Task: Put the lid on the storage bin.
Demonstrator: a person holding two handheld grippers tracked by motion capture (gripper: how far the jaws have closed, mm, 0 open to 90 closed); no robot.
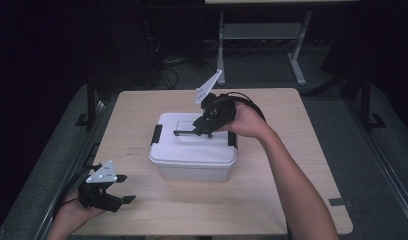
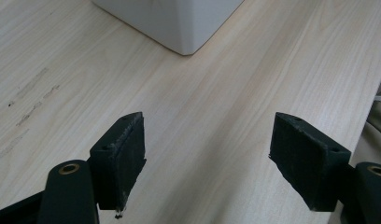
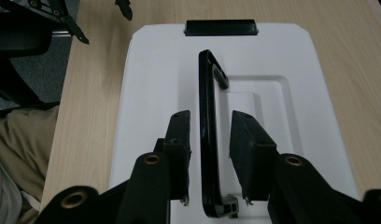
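Box [image 1: 192, 150]: white, lidded, mid-table [image 1: 142, 215].
Handle [image 3: 208, 140]: black, raised on lid, between right gripper [image 3: 209, 154] jaws, gaps both sides, seen up close.
Left gripper [image 2: 207, 158]: spread wide over bare wood.

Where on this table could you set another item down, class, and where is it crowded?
Bare table lies right of the white box, crossed only by the right forearm. More lies in front, between the box and the near edge, and a strip behind it. The near-left corner is crowded by the left tongs; the lid handle sits between the right tongs.
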